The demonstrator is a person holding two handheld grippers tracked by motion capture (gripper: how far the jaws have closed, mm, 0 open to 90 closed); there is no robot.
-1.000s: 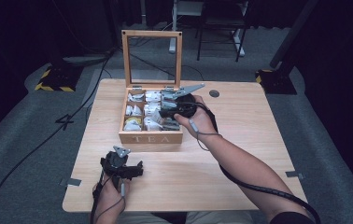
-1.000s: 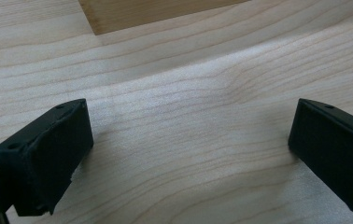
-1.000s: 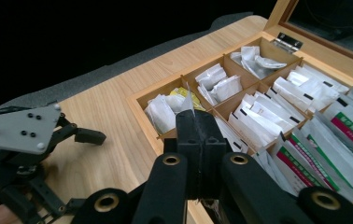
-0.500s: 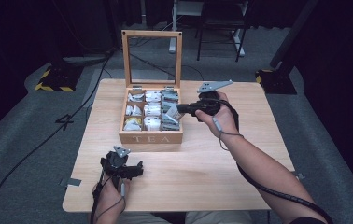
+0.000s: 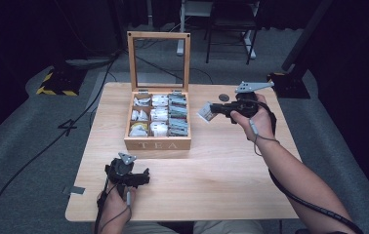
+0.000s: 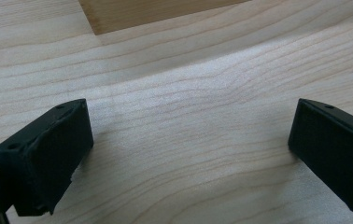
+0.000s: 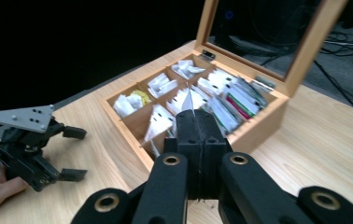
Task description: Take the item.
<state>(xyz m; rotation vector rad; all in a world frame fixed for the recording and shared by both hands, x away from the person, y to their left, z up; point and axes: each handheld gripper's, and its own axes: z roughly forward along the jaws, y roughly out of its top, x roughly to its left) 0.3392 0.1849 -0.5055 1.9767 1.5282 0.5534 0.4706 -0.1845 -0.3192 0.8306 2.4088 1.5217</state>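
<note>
A wooden tea box (image 5: 158, 142) marked TEA stands open at the table's middle back, its glass lid (image 5: 158, 61) upright, its compartments full of tea bags (image 5: 159, 115). To the right of the box, above the table, my right gripper (image 5: 211, 111) is shut on a white tea bag (image 5: 204, 111). In the right gripper view that tea bag (image 7: 189, 101) shows edge-on between the closed jaws, with the box (image 7: 258, 123) beyond. My left gripper (image 5: 142, 176) rests near the table's front left, open with nothing between its fingers (image 6: 48, 154).
The wooden table (image 5: 221, 170) has bare room in front of the box and at its right. A small dark round mark (image 5: 224, 97) lies at the back right. Chairs, cables and a yellow-black striped stand base surround the table on the grey floor.
My right gripper has moved from over the box's right compartments out to the right and slightly up, carrying the tea bag. The left gripper has stayed put.
</note>
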